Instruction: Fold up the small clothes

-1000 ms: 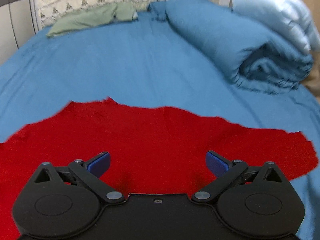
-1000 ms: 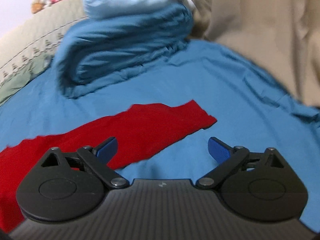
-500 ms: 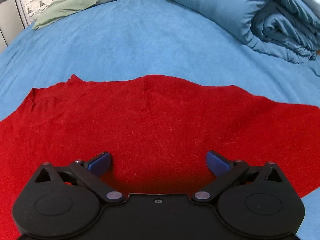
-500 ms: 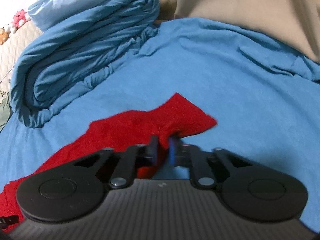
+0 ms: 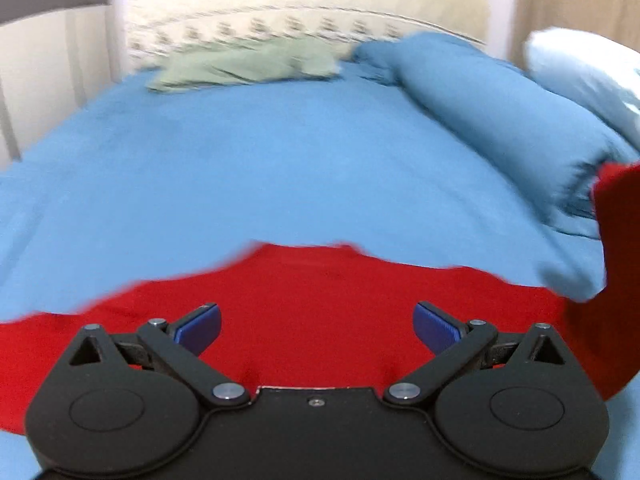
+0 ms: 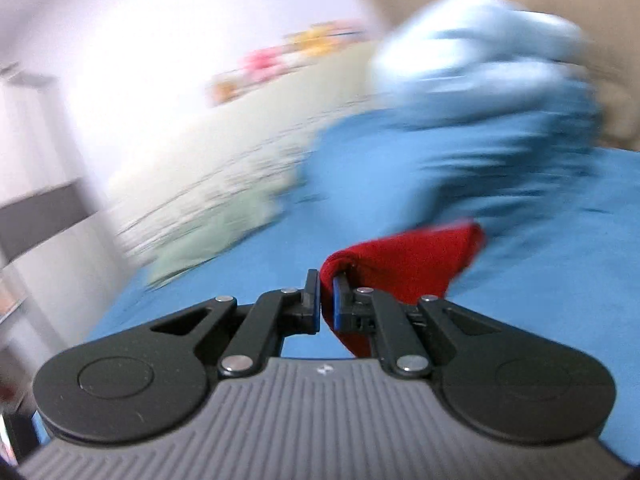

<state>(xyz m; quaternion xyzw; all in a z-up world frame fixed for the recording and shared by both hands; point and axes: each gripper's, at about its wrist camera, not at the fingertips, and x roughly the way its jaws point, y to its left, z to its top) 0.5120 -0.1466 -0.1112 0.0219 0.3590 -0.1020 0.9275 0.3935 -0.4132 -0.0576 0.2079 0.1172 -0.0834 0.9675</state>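
A red garment (image 5: 320, 304) lies spread on the blue bed sheet (image 5: 280, 168). My left gripper (image 5: 316, 326) is open above its near part, blue pads apart, holding nothing. The garment's right end is lifted off the bed at the right edge of the left wrist view. My right gripper (image 6: 327, 300) is shut on that red end (image 6: 404, 264), which bunches and hangs in front of the jaws, raised above the sheet (image 6: 560, 240). The right wrist view is blurred by motion.
A rolled blue duvet (image 5: 500, 120) with a pale blue pillow (image 5: 584, 68) on it lies at the right. A green cloth (image 5: 248, 68) lies at the head of the bed by a cream quilted headboard (image 5: 300, 12). A beige curtain hangs at the right.
My right gripper, open a second ago, closed on the garment's right end and has lifted it up and leftward. My left gripper stayed open and tilted up over the garment.
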